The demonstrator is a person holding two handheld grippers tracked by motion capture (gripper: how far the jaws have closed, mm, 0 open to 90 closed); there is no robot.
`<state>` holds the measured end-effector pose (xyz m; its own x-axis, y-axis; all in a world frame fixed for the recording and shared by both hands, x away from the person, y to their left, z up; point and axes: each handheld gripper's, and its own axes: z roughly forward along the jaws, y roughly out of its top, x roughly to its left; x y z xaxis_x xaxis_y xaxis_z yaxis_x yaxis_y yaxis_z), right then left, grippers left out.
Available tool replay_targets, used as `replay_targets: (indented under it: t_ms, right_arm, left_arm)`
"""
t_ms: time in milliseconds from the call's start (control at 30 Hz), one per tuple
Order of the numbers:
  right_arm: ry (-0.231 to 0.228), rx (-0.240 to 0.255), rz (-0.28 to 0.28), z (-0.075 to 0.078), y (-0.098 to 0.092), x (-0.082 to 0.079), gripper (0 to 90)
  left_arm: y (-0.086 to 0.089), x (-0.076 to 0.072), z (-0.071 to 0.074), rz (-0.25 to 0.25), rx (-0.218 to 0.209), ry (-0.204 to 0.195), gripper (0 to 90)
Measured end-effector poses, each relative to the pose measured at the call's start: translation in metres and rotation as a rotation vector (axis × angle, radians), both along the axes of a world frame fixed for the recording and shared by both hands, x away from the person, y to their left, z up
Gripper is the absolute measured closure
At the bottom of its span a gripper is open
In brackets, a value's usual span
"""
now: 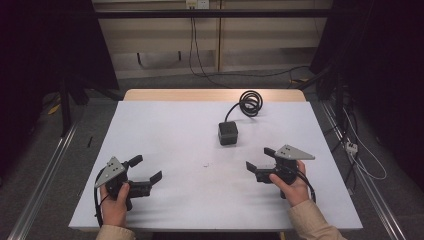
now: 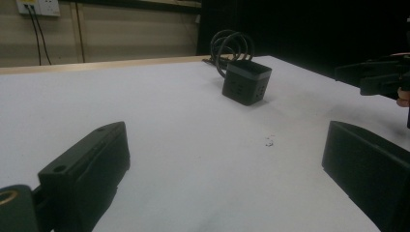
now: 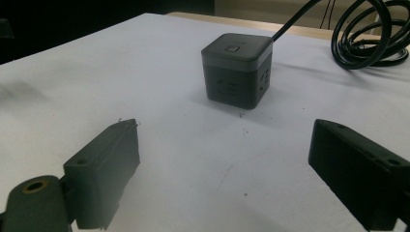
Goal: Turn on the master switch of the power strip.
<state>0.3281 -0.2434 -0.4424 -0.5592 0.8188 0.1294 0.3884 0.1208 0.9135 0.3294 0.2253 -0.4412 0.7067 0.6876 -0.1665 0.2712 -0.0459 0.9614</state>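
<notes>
just ahead of right hand-held gripper, spread empty: socket cube, apart.

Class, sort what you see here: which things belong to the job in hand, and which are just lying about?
Part of the job:
- cube power strip, nearest the grippers
- its coiled black cable
- right gripper, open, nearest the cube
- left gripper, open

Just lying about:
- small speck on the white table
- wall socket and floor cables beyond the table
</notes>
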Motion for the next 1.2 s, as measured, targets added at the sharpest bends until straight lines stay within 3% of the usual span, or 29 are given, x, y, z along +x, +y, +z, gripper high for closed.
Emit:
replay_targets:
  t_ms: [1200]
  right_arm:
    - [-0.012,-0.014,-0.027,-0.006,-0.034,-0.035,9.8]
  left_arm:
    - [0.003,0.0,-0.001,0.017,-0.001,0.008,2.7]
